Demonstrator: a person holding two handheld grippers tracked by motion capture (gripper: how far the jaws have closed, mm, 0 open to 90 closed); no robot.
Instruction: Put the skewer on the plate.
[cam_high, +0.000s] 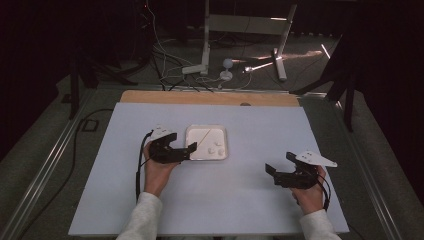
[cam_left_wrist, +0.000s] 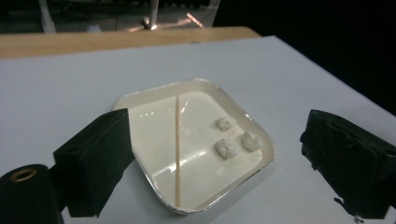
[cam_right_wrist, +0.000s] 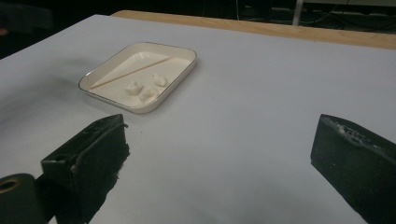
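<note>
Two tongs, each held in one of the person's hands. Left tongs (cam_high: 192, 148): jaws spread wide, nothing between the pads, tips poised at the left rim of the tray; in the left gripper view the jaws frame the tray from either side without touching it. Right tongs (cam_high: 272, 170): jaws likewise wide apart and empty, hovering above bare surface, well apart from the tray, toward the right near corner. Tray (cam_left_wrist: 261, 161): one, cream-coloured, shallow, rectangular with rounded corners and a thin metallic edge, resting flat on the surface near its middle. Contents of tray: one thin pale stick (cam_left_wrist: 178, 149), lying flat across the tray bottom, its ends reaching toward opposite rims; three small white lumps (cam_left_wrist: 227, 148), clustered close together on one side of the stick, apart from it. Surface (cam_high: 250, 200): pale grey-white sheet over a wooden top, whose far edge shows as a tan strip. Beyond: dark floor with cables and white stand legs.
</note>
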